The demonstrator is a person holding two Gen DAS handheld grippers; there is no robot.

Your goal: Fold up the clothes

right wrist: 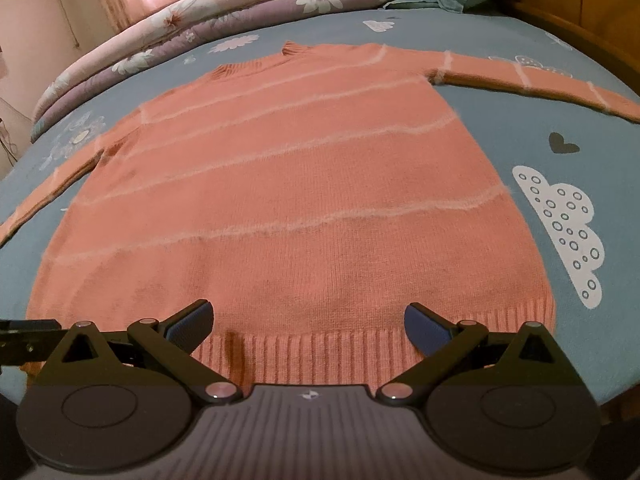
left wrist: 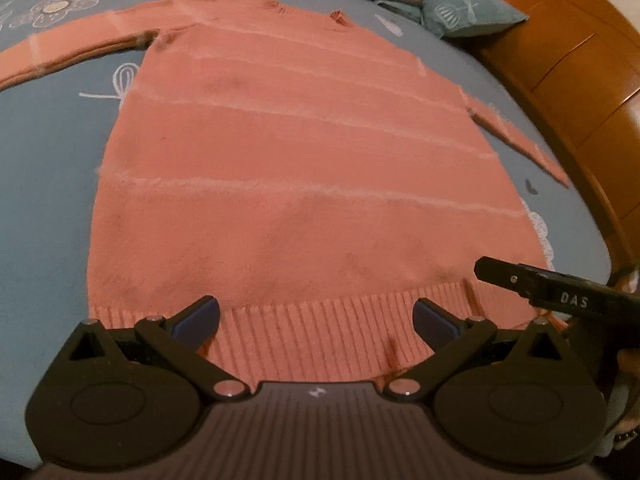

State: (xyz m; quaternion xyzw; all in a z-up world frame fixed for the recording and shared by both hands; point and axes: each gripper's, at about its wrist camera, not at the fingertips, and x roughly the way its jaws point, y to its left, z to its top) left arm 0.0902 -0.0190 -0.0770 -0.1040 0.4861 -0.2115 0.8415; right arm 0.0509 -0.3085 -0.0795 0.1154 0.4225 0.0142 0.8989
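We hold both tongs low at the near edge of the bed, each spread wide apart with nothing between the pads. The left tongs [left wrist: 316, 320] and the right tongs [right wrist: 309, 325] both frame the ribbed hem [right wrist: 320, 350] of the orange sweater [left wrist: 288, 168], side by side, which puts us in place, we judge, to pinch the hem at two spots and lift it evenly. The sweater lies flat and face up on the blue sheet [right wrist: 580, 92], its body smooth so a fold would come out clean. Farther off, the sleeves [right wrist: 532, 80] stretch out to either side, away from the body. Beyond the collar sit a rolled quilt [right wrist: 240, 12] and a pillow [left wrist: 460, 4], clear of the fold.
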